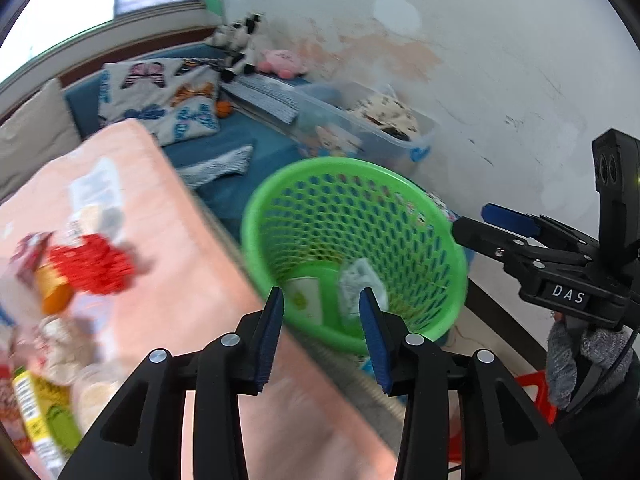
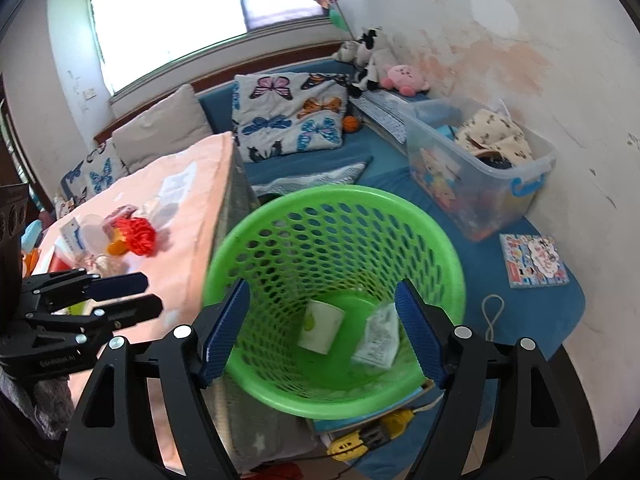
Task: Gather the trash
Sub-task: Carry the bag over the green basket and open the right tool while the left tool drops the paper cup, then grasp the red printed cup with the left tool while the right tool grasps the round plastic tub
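Green basket (image 2: 336,232): a round mesh wastebasket standing upright beside the edge of the pink-covered table (image 2: 192,200), its mouth facing up and towards both cameras.
Paper cup (image 2: 322,326): white, lying on its side on the basket floor, left of centre; in the right wrist view its long axis runs from upper left to lower right, one round end towards the camera.
Crumpled wrapper (image 2: 378,338): white printed paper on the basket floor, just right of the cup and apart from it; its longer side runs roughly up and down in that view.
Left gripper (image 1: 322,300): above the near rim of the basket, blue pads parted with nothing between them; the cup and wrapper show in the gap, far below.
Right gripper (image 2: 322,320): fingers spread wide over the basket mouth, pinching nothing.
Trash on table: a red mesh bundle (image 2: 136,234) with an orange piece just beside it, a clear plastic lid and printed packets, clustered at the far left of the tabletop; blurred in the left wrist view.
Person: a grey knit-gloved hand (image 1: 576,360) on the right gripper's handle.
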Action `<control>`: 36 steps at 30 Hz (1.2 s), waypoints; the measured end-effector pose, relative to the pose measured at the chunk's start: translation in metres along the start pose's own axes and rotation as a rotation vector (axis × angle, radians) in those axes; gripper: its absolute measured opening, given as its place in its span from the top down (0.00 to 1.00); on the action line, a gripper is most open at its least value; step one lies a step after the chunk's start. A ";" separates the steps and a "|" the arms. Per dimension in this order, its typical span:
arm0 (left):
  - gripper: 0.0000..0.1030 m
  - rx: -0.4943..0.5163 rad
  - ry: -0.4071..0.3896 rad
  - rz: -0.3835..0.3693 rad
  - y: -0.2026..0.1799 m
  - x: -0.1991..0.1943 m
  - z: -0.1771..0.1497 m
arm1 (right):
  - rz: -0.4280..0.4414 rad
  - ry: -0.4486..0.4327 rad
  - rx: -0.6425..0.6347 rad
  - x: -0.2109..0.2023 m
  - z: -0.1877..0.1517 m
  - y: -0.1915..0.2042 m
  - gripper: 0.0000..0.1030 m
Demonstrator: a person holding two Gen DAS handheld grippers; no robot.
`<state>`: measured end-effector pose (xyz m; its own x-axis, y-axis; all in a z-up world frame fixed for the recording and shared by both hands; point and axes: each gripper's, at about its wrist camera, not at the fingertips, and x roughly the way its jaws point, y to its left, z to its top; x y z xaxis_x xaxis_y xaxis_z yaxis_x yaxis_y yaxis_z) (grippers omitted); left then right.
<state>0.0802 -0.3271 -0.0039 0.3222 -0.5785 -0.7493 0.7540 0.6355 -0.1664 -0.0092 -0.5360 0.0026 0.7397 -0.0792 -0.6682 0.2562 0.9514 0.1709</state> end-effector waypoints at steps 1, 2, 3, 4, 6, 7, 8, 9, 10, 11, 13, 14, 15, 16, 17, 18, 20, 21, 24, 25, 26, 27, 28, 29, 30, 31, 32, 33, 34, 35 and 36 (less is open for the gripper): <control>0.62 -0.014 -0.009 0.012 0.007 -0.008 -0.003 | 0.007 -0.002 -0.004 0.000 0.001 0.003 0.26; 0.62 -0.024 -0.017 0.029 0.013 -0.014 -0.005 | 0.021 -0.004 -0.012 0.000 0.002 0.010 0.26; 0.62 -0.032 -0.024 0.049 0.019 -0.020 -0.007 | 0.028 -0.006 -0.017 0.000 0.003 0.013 0.25; 0.62 -0.043 -0.035 0.070 0.026 -0.028 -0.010 | 0.036 -0.009 -0.026 0.000 0.005 0.019 0.25; 0.59 -0.066 -0.051 0.099 0.039 -0.042 -0.016 | 0.056 -0.015 -0.043 -0.001 0.007 0.031 0.25; 0.58 -0.080 -0.063 0.122 0.047 -0.050 -0.019 | 0.066 -0.016 -0.048 -0.001 0.008 0.036 0.24; 0.58 -0.090 -0.072 0.138 0.054 -0.057 -0.022 | 0.076 -0.016 -0.054 -0.001 0.009 0.041 0.24; 0.57 -0.104 -0.081 0.158 0.062 -0.065 -0.027 | 0.088 -0.018 -0.066 -0.001 0.010 0.049 0.24; 0.55 -0.113 -0.085 0.172 0.068 -0.070 -0.029 | 0.096 -0.020 -0.074 -0.001 0.011 0.054 0.23; 0.54 -0.125 -0.090 0.190 0.076 -0.076 -0.032 | 0.109 -0.021 -0.084 -0.001 0.011 0.060 0.23; 0.54 -0.155 -0.104 0.227 0.093 -0.091 -0.040 | 0.127 -0.021 -0.104 -0.001 0.012 0.072 0.22; 0.53 -0.166 -0.109 0.239 0.099 -0.096 -0.042 | 0.132 -0.022 -0.112 -0.001 0.012 0.078 0.22; 0.52 -0.184 -0.116 0.259 0.109 -0.104 -0.045 | 0.145 -0.021 -0.125 0.000 0.013 0.086 0.21; 0.51 -0.198 -0.121 0.271 0.118 -0.109 -0.048 | 0.153 -0.021 -0.131 0.001 0.012 0.091 0.21; 0.51 -0.210 -0.127 0.283 0.125 -0.115 -0.051 | 0.165 -0.019 -0.141 0.002 0.013 0.099 0.21; 0.50 -0.228 -0.132 0.305 0.135 -0.122 -0.055 | 0.175 -0.018 -0.149 0.002 0.012 0.106 0.21; 0.48 -0.252 -0.138 0.334 0.148 -0.131 -0.061 | 0.199 -0.014 -0.166 0.003 0.010 0.120 0.21; 0.48 -0.271 -0.141 0.351 0.158 -0.137 -0.065 | 0.208 -0.010 -0.173 0.004 0.010 0.126 0.21; 0.42 -0.304 -0.143 0.391 0.178 -0.148 -0.076 | 0.238 0.003 -0.201 0.008 0.007 0.147 0.20; 0.41 -0.317 -0.144 0.410 0.186 -0.152 -0.080 | 0.246 0.008 -0.209 0.009 0.005 0.153 0.19; 0.41 -0.329 -0.142 0.421 0.193 -0.155 -0.084 | 0.262 0.017 -0.217 0.012 0.004 0.162 0.19; 0.41 -0.337 -0.139 0.428 0.199 -0.157 -0.086 | 0.273 0.026 -0.224 0.014 0.002 0.169 0.19; 0.40 -0.346 -0.136 0.438 0.206 -0.158 -0.089 | 0.285 0.035 -0.232 0.017 0.001 0.176 0.19; 0.39 -0.352 -0.133 0.445 0.211 -0.158 -0.091 | 0.297 0.044 -0.244 0.019 -0.001 0.183 0.18; 0.39 -0.359 -0.126 0.455 0.217 -0.159 -0.093 | 0.303 0.050 -0.255 0.021 -0.003 0.189 0.18; 0.38 -0.362 -0.123 0.457 0.222 -0.159 -0.095 | 0.309 0.057 -0.269 0.024 -0.005 0.197 0.16; 0.38 -0.366 -0.119 0.459 0.226 -0.159 -0.098 | 0.317 0.065 -0.281 0.026 -0.007 0.204 0.15; 0.37 -0.368 -0.118 0.460 0.230 -0.159 -0.100 | 0.327 0.074 -0.289 0.029 -0.009 0.207 0.15; 0.33 -0.374 -0.115 0.460 0.234 -0.159 -0.101 | 0.337 0.085 -0.303 0.031 -0.011 0.214 0.15; 0.33 -0.379 -0.113 0.458 0.238 -0.159 -0.103 | 0.342 0.094 -0.320 0.034 -0.013 0.220 0.14; 0.33 -0.384 -0.109 0.456 0.241 -0.158 -0.105 | 0.346 0.100 -0.333 0.036 -0.015 0.224 0.14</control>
<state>0.1515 -0.0289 0.0071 0.6361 -0.2406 -0.7332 0.2725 0.9590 -0.0783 0.0653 -0.3217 0.0058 0.6787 0.2722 -0.6821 -0.2196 0.9615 0.1652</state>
